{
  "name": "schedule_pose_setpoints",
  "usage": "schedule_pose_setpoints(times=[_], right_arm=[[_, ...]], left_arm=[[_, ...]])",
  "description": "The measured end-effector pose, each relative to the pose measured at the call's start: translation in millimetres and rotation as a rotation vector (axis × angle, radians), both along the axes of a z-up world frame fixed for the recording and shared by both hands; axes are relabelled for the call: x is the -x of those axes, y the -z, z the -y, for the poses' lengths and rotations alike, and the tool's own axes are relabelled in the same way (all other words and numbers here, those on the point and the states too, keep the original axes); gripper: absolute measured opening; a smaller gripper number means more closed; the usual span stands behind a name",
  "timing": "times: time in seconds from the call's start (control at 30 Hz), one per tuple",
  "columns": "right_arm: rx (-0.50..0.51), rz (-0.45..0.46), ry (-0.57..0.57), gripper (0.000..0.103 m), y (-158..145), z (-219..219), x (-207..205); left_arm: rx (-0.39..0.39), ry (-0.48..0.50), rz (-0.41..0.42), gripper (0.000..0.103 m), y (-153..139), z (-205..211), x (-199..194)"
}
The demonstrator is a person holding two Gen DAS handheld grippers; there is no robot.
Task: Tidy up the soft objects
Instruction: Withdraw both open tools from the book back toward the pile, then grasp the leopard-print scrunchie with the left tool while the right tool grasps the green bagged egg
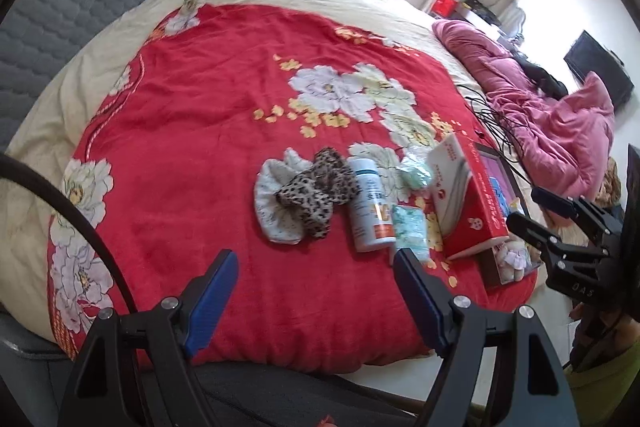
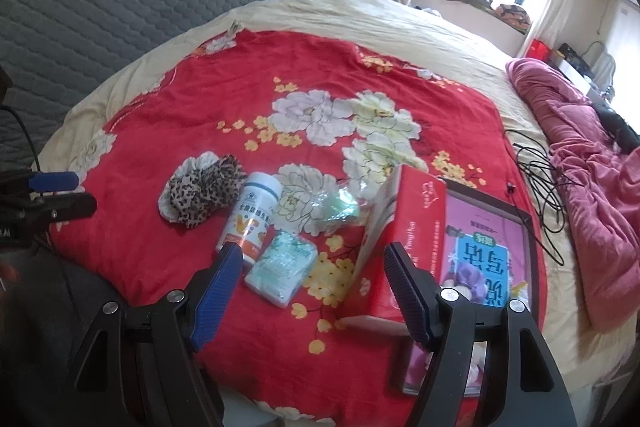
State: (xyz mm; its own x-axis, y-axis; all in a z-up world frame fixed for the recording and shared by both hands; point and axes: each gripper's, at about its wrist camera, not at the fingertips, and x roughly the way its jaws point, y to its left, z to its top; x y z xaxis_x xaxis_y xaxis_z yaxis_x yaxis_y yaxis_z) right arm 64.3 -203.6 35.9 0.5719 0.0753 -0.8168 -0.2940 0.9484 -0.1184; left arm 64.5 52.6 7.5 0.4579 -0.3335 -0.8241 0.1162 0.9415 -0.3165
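A: Which step was in hand?

B: The approach, by my reading. The left gripper (image 1: 310, 291) and the right gripper (image 2: 314, 285) both hung over the near edge of the red floral quilt (image 1: 192, 131) with jaws spread and nothing between the pads. No item looked sorted yet.

A: Where did the soft things lie, taking the white supplement bottle (image 2: 251, 219) as landmark?

B: The leopard-print scrunchie (image 1: 316, 189) lay just left of the bottle, resting on a white speckled scrunchie (image 1: 276, 205). A pale green tissue pack (image 2: 282, 273) touched the bottle's near right side. A clear bag with something mint green inside (image 2: 338, 209) sat to the bottle's right, farther back; its contents were too blurred to name. Beyond these, right of the bottle, a red carton (image 2: 404, 239) leaned on a framed picture box (image 2: 486, 247).

A: What did the next move call for?

B: Probably lowering one gripper over a scrunchie or the tissue pack, jaws astride it, then pinching gently. The bottle stood close on either choice, so the descent needed to clear it. The left gripper seemed nearer the scrunchies, the right nearer the tissue pack.
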Motion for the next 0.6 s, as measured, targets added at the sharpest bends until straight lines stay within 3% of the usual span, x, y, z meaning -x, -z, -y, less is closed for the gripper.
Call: schedule_pose_setpoints(times=[0.33,0.5,0.6], right_arm=[[0.014,-0.064,0.005,0.074,27.9,3.4,-31.8],[0.011,-0.082,0.016,0.074,35.2,9.4,-49.1],[0.019,-0.091,0.016,0.074,40.0,10.1,-58.1]], left_arm=[[-0.037,0.052,-0.052,0.079,30.5,23.3,-43.4],[0.031,0.031,-0.093,0.078,51.5,22.9,-65.8],[-0.017,0.042,-0.098,0.072,61.7,30.4,-75.1]])
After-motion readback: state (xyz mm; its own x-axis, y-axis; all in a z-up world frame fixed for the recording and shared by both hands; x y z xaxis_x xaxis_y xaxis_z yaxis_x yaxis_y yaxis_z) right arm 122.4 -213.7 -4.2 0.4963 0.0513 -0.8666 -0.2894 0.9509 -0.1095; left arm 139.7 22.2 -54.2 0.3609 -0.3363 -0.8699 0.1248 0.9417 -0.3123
